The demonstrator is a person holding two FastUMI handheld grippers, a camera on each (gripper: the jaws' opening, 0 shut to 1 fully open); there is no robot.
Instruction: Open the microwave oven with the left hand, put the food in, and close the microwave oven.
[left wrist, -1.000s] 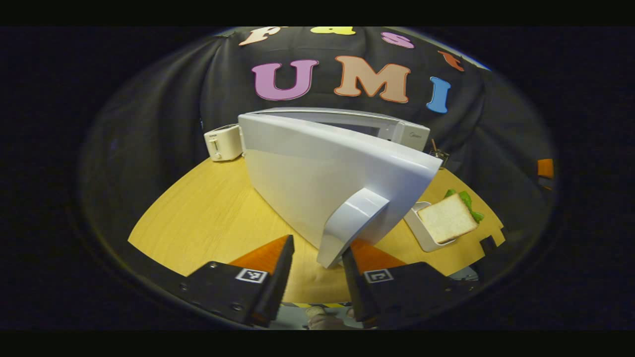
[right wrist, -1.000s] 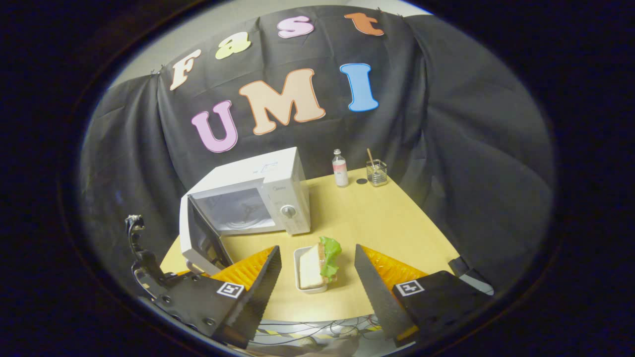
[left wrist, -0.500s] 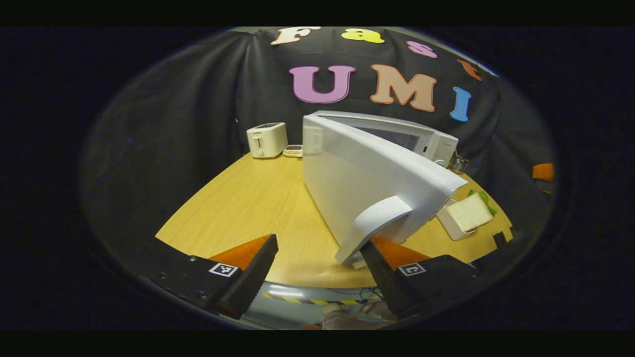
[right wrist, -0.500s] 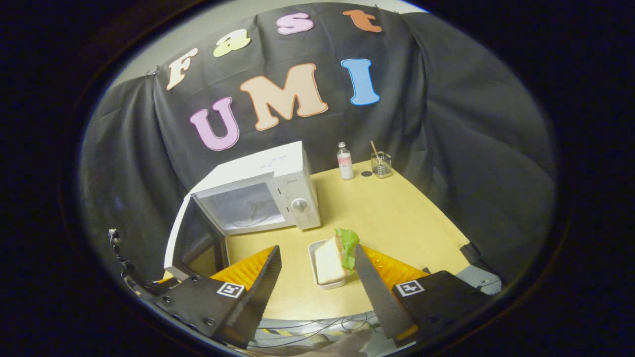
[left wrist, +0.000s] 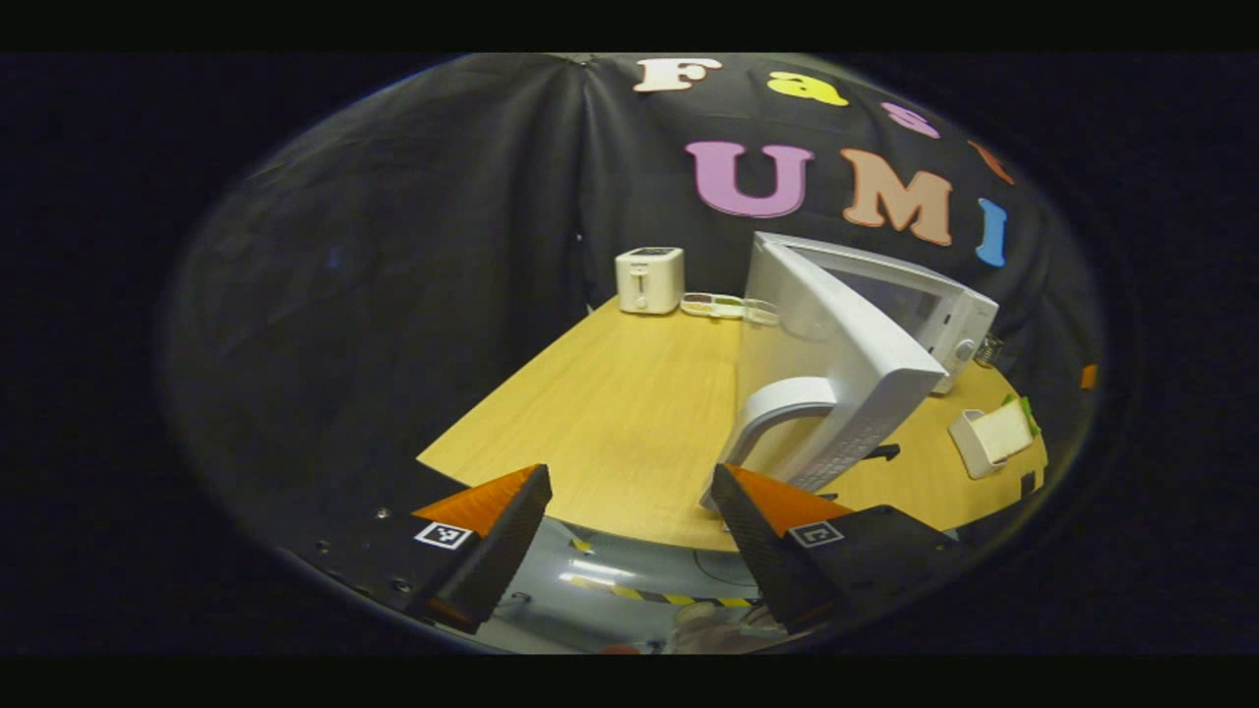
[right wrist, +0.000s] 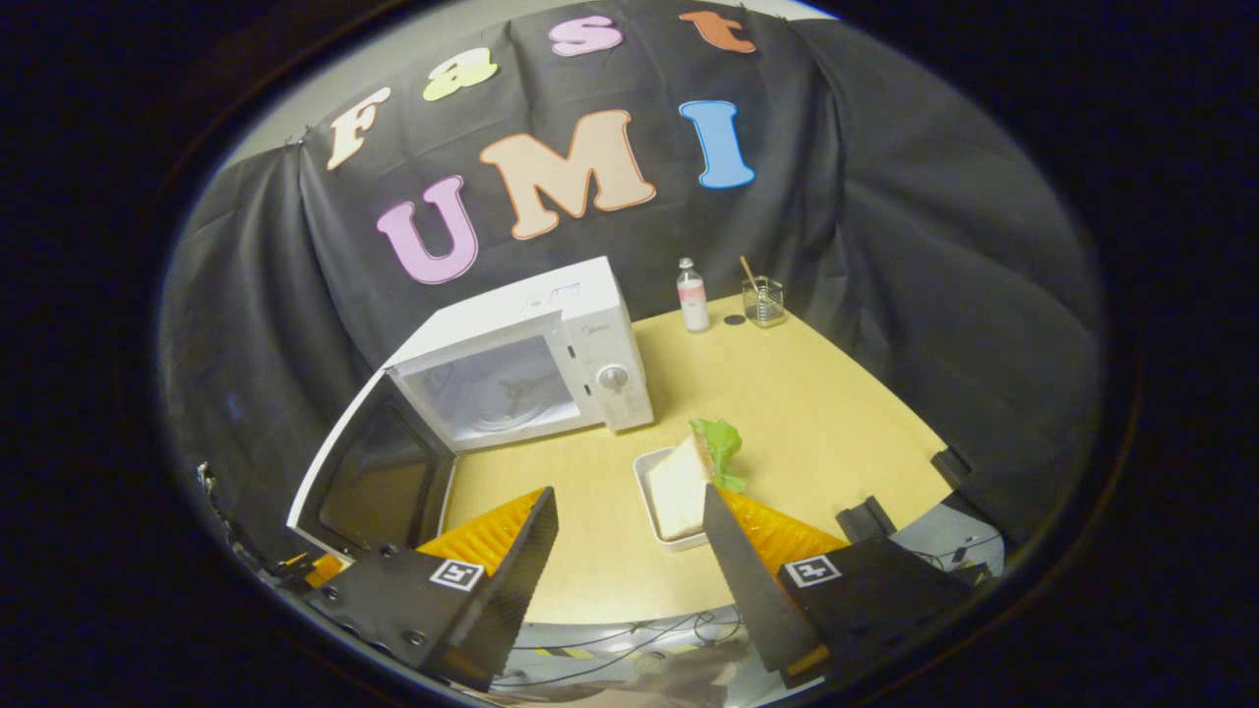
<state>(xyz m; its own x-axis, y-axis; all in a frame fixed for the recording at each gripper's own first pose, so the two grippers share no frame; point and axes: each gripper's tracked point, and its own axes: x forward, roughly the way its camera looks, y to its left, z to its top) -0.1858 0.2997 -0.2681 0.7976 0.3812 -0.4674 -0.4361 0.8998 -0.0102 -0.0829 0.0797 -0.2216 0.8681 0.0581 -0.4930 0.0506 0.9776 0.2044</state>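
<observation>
A wooden tabletop [right wrist: 787, 393] is backed by black cloth. The left tongs [left wrist: 629, 516] are spread apart at the front edge, the door handle [left wrist: 777, 408] just beside one finger. The right tongs [right wrist: 629, 541] are released before the sandwich [right wrist: 684, 482] in its white tray [right wrist: 644, 472]. Behind it, the microwave oven [right wrist: 551, 354] is seen with its door [right wrist: 369, 482] swung wide open. A toaster [left wrist: 649, 279] is set at the far edge.

Both the left gripper [left wrist: 629, 516] and the right gripper [right wrist: 629, 536] hang with fingers spread wide apart, gripping nothing.
</observation>
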